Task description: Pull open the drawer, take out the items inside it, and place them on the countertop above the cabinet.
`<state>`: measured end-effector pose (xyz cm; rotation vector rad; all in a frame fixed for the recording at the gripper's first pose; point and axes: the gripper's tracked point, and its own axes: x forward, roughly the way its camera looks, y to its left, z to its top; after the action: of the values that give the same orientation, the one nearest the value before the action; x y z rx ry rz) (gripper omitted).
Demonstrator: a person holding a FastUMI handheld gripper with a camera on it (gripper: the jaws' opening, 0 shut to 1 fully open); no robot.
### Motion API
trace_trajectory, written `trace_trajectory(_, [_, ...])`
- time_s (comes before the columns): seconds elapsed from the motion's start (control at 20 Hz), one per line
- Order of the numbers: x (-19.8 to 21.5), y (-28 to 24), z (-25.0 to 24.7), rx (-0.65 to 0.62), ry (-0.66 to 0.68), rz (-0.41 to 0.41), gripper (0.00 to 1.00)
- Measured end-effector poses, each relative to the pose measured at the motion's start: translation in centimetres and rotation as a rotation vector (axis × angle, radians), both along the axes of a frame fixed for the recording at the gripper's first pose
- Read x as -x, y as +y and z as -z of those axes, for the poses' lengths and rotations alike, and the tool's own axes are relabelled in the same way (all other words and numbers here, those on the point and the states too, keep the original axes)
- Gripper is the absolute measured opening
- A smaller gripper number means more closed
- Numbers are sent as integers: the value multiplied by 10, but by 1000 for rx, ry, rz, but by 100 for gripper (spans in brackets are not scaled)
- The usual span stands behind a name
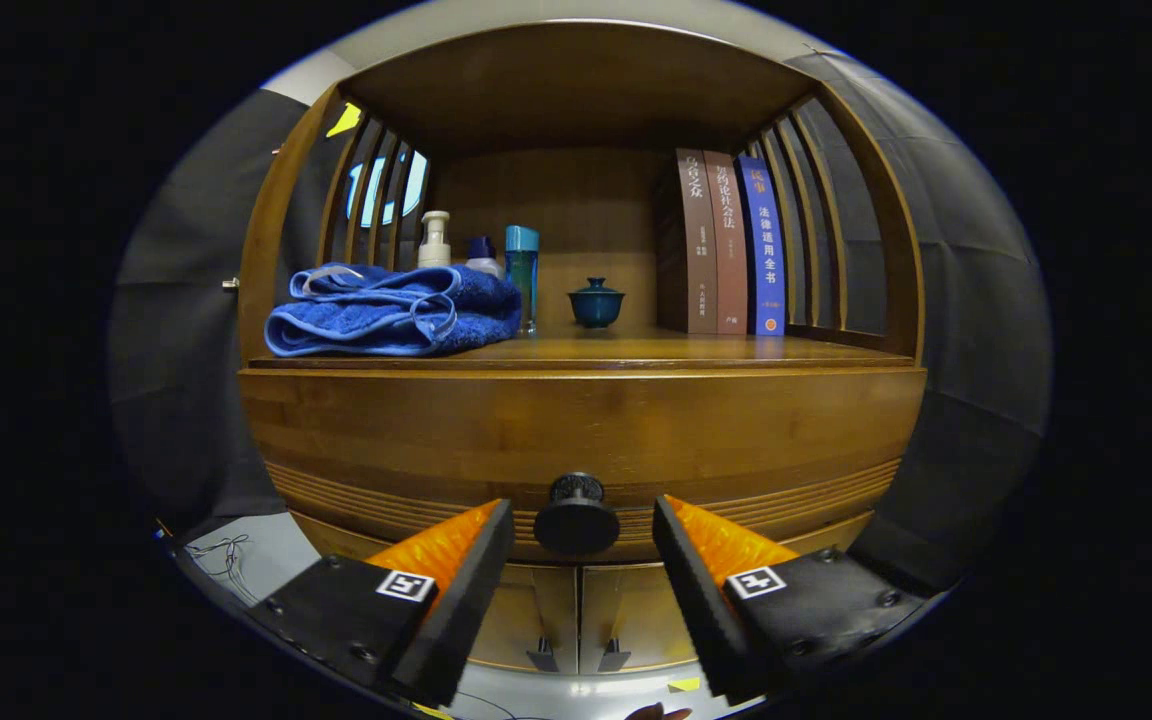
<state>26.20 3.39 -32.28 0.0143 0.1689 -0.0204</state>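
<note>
A wooden cabinet fills the view, its drawer front [581, 435] closed and flush. A round dark knob [577, 517] sticks out of the drawer's lower middle. My gripper [582, 520] is open, one finger on each side of the knob, with small gaps between the knob and each finger. The countertop [656, 350] above the drawer is a wooden shelf surface inside an open alcove. What lies inside the drawer is hidden.
On the countertop sit a folded blue towel [391, 310], a pump bottle [434, 240], a teal bottle [522, 275], a small lidded teal bowl [596, 302] and three upright books [731, 245]. Two lower cabinet doors [576, 620] with small handles lie below the drawer.
</note>
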Motion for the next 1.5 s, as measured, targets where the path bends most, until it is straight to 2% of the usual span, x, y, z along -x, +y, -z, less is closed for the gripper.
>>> trace_trajectory(0.2, [-6,-3,5,-40,-2,16,53])
trace_trajectory(0.4, [-1,-1,0,16,-4,20,33])
trace_trajectory(0.45, [6,-1,0,19,-6,13,23])
trace_trajectory(0.5, [-1,-2,5,14,-6,2,23])
trace_trajectory(0.65, [17,-3,4,28,-19,-4,23])
trace_trajectory(1.2, [117,-2,1,5,-25,22,23])
trace_trajectory(1.5, [154,-3,5,5,-17,17,22])
